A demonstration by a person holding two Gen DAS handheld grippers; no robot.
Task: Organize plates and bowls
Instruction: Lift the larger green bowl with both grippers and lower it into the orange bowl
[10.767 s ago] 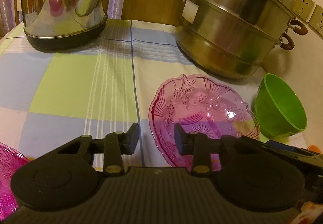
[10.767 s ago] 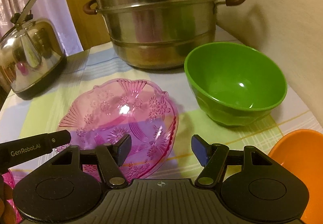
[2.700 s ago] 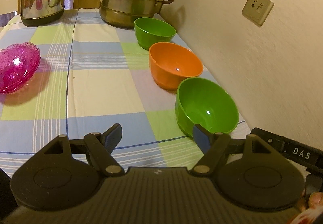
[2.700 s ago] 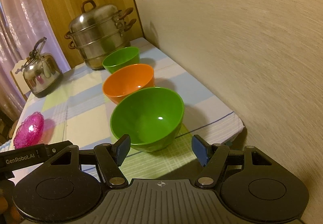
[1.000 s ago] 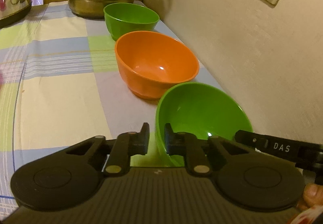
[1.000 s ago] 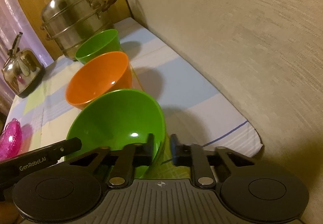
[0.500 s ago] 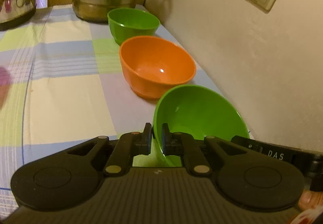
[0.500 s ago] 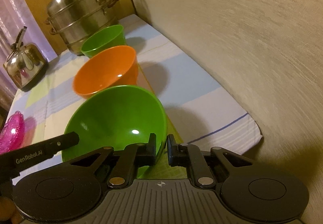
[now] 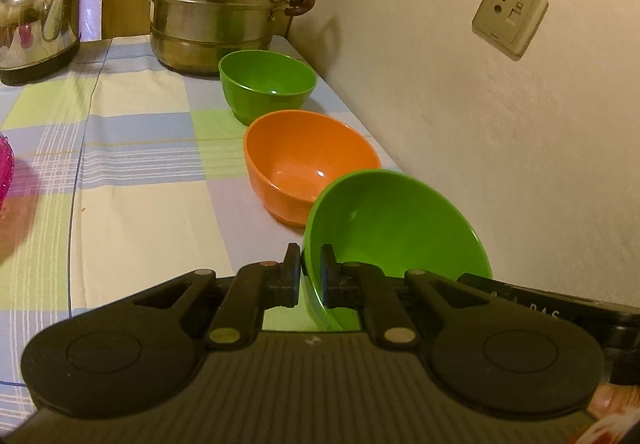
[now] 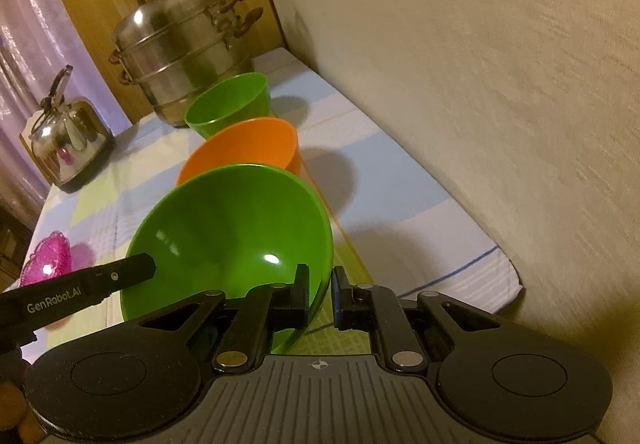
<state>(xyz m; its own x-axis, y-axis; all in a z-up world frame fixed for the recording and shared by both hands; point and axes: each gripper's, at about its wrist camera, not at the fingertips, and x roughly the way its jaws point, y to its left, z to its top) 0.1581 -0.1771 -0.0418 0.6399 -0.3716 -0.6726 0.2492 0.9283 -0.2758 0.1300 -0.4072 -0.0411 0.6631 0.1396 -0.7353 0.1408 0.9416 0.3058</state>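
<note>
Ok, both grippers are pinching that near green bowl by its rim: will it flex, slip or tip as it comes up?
The near green bowl looks like thin glossy plastic, so probably light and rigid enough. The left gripper and right gripper clamp opposite rim edges; its smooth wall may slip between the pads. It already sits tilted, so it could pivot between the two grips.

The pink dish (image 9: 5,176) is cut off at the left wrist view's left edge. The near green bowl's (image 9: 394,228) base hides behind the left tongs (image 9: 310,276). The kettle (image 9: 38,28) is also clipped there.
</note>
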